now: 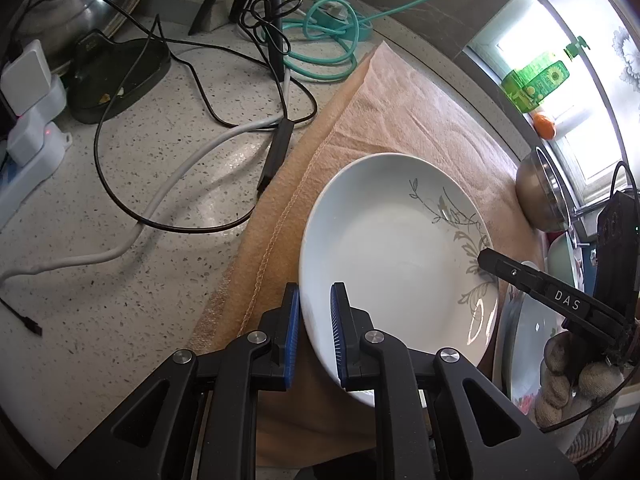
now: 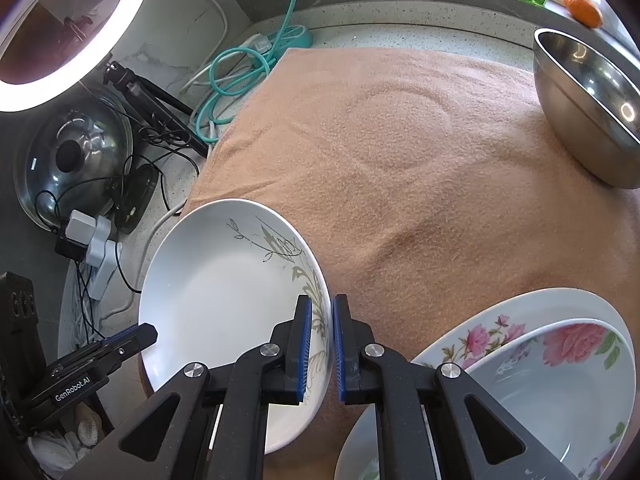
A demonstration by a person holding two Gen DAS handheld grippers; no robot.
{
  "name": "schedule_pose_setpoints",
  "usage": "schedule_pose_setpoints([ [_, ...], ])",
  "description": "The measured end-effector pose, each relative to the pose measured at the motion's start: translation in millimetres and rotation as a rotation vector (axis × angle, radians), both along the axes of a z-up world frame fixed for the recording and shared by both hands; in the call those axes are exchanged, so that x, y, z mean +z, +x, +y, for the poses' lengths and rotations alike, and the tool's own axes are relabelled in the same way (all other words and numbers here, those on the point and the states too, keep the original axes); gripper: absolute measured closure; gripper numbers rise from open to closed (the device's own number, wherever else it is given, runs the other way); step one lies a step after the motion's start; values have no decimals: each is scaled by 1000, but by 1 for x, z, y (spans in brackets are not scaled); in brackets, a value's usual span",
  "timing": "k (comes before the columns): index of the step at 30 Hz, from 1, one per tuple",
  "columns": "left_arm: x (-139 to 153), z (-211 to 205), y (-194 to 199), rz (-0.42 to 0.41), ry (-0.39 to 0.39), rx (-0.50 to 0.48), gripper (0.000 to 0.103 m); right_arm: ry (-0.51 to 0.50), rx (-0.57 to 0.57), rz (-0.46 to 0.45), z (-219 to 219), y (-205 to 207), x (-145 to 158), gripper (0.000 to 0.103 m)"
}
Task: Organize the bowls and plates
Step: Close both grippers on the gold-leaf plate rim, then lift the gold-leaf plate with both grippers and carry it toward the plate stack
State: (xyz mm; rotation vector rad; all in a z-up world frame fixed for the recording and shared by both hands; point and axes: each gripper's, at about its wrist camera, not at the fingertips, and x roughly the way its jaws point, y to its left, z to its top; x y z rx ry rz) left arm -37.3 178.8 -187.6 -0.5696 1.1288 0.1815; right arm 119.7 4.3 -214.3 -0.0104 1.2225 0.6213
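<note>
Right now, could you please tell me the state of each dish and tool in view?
Leaf-pattern plate: gripped at opposite rims by both tools.
Left tool: shut on the plate's rim.
Right tool: shut on the plate's rim.
Steel bowl: upright, empty.
Rose-pattern dishes: nested, upright.

White plate w/ grey leaf print at 3 o'clock, tilted, on orange towel. Pink-flower bowls nested, at plate's 4 o'clock. Steel bowl at 1 o'clock, well apart.

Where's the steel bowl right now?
The steel bowl sits at the far right corner of the peach towel in the right wrist view, below the windowsill's orange fruit.
</note>
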Motion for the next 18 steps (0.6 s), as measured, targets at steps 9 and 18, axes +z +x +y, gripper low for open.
schedule_pose_setpoints([
  [9,5,-1,-1,-16,2,-1,89,15,-7,-27,-5,-5,9,93],
  [18,21,-5,2,-51,11,-19,89,44,-31,-49,-16,-9,24,94],
])
